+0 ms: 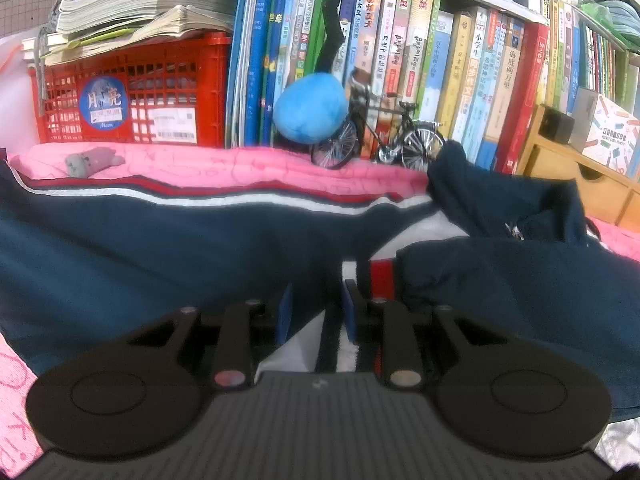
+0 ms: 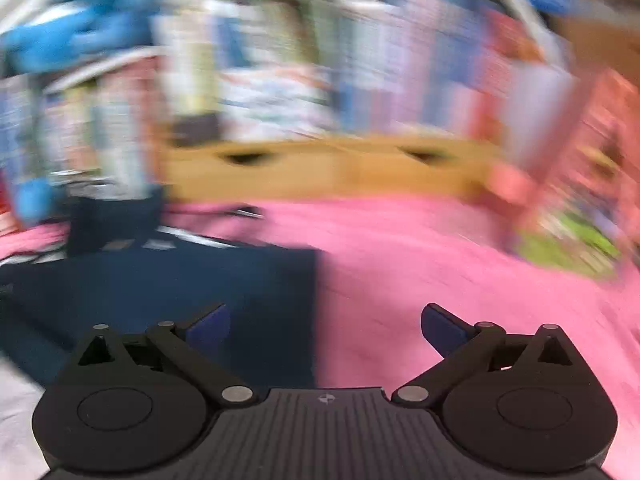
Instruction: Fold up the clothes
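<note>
While the navy garment (image 1: 160, 240) lies spread over the pink bedcover (image 1: 240, 164), your left gripper (image 1: 316, 312) has its jaws drawn narrow on a fold of its cloth, where the white and red stripes meet the navy. One garment is all I can count; a sleeve or hood part is bunched up toward the bedcover's far right side, by the books. It looks soft and limp, fairly light, with a knit or fleecy face that should not slip much between the blue pads (image 1: 285, 316). Expect it to sag and drag rather than hold a line, so take it by a hem, a cuff or the striped seam, where the layers are thicker, and keep the cloth low as you carry it.

Your right gripper (image 2: 324, 328) hangs with its jaws spread wide and nothing between them, over the garment's straight right edge, where navy gives way to pink. That view is badly blurred, so finer detail is lost.

Beyond the far edge of the bed stand one red crate (image 1: 132, 92), one model bicycle (image 1: 380, 136), one blue plush ball (image 1: 310, 108) and a row of books. One small grey toy (image 1: 92, 162) lies on the bedcover's far left.
</note>
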`<action>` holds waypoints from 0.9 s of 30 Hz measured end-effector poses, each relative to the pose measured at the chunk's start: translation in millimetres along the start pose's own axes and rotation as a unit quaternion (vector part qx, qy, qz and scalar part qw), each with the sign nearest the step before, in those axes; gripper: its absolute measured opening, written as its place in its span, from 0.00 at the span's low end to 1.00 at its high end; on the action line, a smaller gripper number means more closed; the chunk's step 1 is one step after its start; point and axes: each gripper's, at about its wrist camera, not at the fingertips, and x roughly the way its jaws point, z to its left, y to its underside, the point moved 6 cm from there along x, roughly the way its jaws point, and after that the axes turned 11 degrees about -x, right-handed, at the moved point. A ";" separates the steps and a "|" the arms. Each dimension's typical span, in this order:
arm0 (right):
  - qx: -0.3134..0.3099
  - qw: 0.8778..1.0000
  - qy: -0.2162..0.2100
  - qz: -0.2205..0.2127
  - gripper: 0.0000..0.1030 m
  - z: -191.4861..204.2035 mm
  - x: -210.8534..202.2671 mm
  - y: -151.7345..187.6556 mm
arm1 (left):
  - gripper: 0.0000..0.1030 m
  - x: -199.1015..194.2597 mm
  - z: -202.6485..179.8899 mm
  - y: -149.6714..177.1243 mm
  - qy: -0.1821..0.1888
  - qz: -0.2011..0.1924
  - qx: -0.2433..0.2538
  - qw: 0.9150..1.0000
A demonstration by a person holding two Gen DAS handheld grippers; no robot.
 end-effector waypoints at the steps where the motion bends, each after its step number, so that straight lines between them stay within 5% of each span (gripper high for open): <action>1: -0.034 0.999 -0.026 -0.005 1.00 17.8 5.8 -4.9 | 0.25 0.0 0.3 -0.1 0.000 0.000 0.000 1.000; 3: -0.109 0.992 -0.068 -0.005 1.00 49.8 19.2 -7.0 | 0.25 0.1 0.5 0.0 0.000 0.000 0.001 1.000; 13: -0.112 0.980 -0.159 0.032 1.00 70.3 43.0 22.4 | 0.25 0.4 -0.7 -0.3 -0.001 0.001 0.004 1.000; 17: -0.109 0.981 -0.156 0.033 1.00 69.7 41.8 24.3 | 0.28 -4.4 9.1 -5.1 0.024 0.001 -0.013 1.000; 21: -0.110 0.981 -0.156 0.034 1.00 71.3 41.8 23.9 | 0.32 -43.8 6.2 -16.6 0.009 -0.063 0.016 0.998; 24: -0.116 0.972 -0.202 0.022 1.00 74.2 35.6 24.0 | 0.34 -78.0 -31.0 -13.3 0.069 -0.088 0.058 0.992; 27: -0.169 0.950 -0.261 0.011 1.00 87.8 22.5 29.9 | 0.34 -83.6 -76.3 8.1 0.117 -0.059 0.098 0.986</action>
